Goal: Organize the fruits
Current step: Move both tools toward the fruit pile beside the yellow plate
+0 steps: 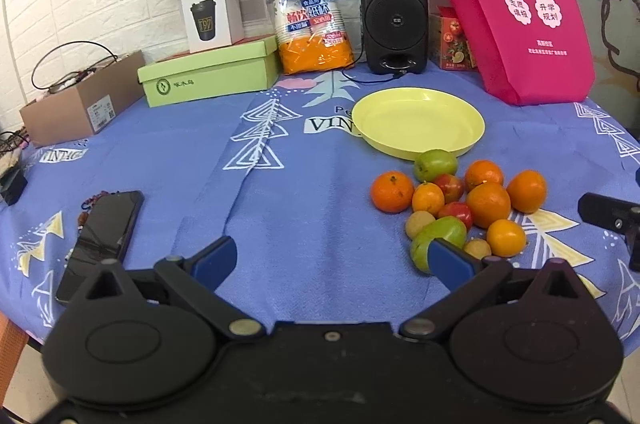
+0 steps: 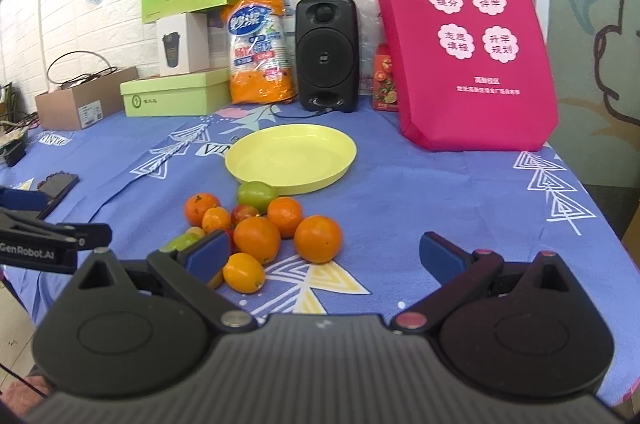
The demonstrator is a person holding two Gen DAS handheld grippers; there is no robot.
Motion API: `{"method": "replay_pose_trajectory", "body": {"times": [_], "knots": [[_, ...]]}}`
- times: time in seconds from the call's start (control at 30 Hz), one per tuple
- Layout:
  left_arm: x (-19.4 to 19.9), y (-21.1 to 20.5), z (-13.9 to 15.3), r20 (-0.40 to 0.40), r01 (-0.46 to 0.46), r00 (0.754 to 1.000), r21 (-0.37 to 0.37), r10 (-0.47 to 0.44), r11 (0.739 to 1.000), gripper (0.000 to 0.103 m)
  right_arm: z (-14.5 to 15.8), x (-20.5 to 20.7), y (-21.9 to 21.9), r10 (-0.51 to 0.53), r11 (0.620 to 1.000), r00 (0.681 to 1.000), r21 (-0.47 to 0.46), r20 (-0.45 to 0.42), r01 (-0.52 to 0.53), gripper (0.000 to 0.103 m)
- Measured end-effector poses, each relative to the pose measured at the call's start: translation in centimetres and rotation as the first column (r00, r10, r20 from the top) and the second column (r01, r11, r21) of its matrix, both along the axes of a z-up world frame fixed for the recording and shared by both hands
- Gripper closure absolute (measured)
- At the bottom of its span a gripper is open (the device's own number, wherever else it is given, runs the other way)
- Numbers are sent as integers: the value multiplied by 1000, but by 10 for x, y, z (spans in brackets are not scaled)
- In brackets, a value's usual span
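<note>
A: Closest in, what have we got?

B: The left gripper (image 1: 330,262), jaws spread wide with nothing between them, hanging over bare tablecloth (image 1: 280,183) at the near edge of the tabletop. The right gripper (image 2: 326,256) is also wide apart and empty, its left pad just in front of the fruit pile (image 2: 260,228).

A: So how far along is the sorting?

B: Not started, by my reading. Every fruit sits loose on the cloth: several oranges, a couple of green ones, small red ones and some little yellowish ones, bunched together toward the near right of the tabletop.

A: And the plate?

B: The yellow plate (image 1: 472,115) lies just behind the pile, toward the middle. It holds nothing; one green fruit (image 1: 435,164) touches or nearly touches its near rim.

A: Other containers?

B: A pink bag (image 2: 472,63) and boxes along the far edge; I can't see their contents.

A: What remains?

B: Everything, I'd say.
</note>
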State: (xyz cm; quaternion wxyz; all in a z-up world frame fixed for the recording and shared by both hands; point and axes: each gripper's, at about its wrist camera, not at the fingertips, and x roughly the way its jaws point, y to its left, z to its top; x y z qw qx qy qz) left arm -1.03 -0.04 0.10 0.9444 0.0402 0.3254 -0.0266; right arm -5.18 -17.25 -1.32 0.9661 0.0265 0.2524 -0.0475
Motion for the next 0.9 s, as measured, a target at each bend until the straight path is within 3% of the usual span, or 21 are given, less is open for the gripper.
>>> {"method": "replay_pose_trajectory", "body": {"times": [0.4, 0.6, 0.83, 0.9], "knots": [[10, -3, -10, -3, 47, 999, 15, -47, 999, 0, -14, 9, 10, 102, 993, 994, -54, -48, -104, 0], [15, -1, -18, -3, 114, 993, -48, -114, 992, 0, -22, 12, 16, 166, 983, 984, -65, -59, -169, 1], [24, -6, -29, -8, 179, 983, -95, -181, 979, 0, -32, 24, 6, 157, 986, 983, -44, -89, -162, 13], [28, -9, -32, -9, 193, 981, -101, -194, 976, 7, -34, 27, 1, 146, 988, 985, -35, -92, -150, 14]]}}
